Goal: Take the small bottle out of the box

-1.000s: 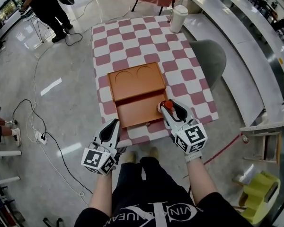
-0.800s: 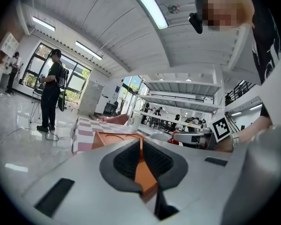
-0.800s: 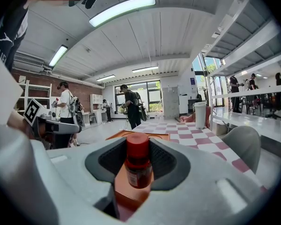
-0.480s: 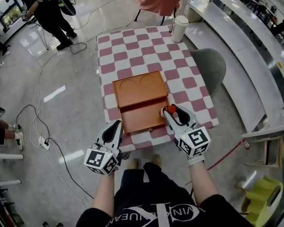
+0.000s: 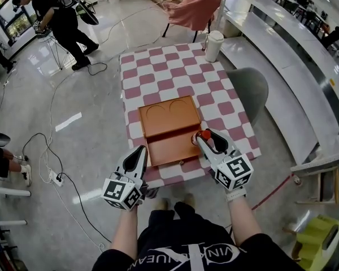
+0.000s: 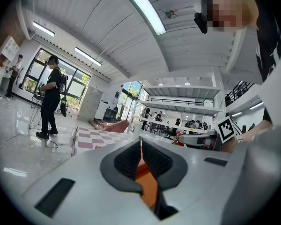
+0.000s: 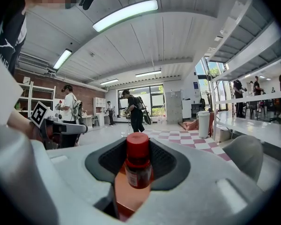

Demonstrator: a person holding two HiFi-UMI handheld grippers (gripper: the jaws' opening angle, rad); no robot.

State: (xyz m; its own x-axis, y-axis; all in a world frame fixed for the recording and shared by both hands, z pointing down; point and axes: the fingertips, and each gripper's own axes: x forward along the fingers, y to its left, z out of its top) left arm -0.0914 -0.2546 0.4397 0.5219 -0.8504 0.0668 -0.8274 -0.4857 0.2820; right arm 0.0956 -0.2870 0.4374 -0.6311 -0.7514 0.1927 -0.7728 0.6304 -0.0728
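small bottle (image 7: 138, 165) upright, gripped between right fingers (image 7: 110, 161)

The table (image 5: 175, 72) wore a pink-and-white checked cloth. An orange-brown box (image 5: 169, 120) lay open and flat on it, towards the near edge. A tall white lidded cup (image 5: 213, 45) stood upright at the far right corner, well apart from the box.

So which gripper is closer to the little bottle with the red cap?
Right. The right gripper has the small bottle between its jaws, at the right side of the box. The left gripper hangs apart, past the box's near-left corner.
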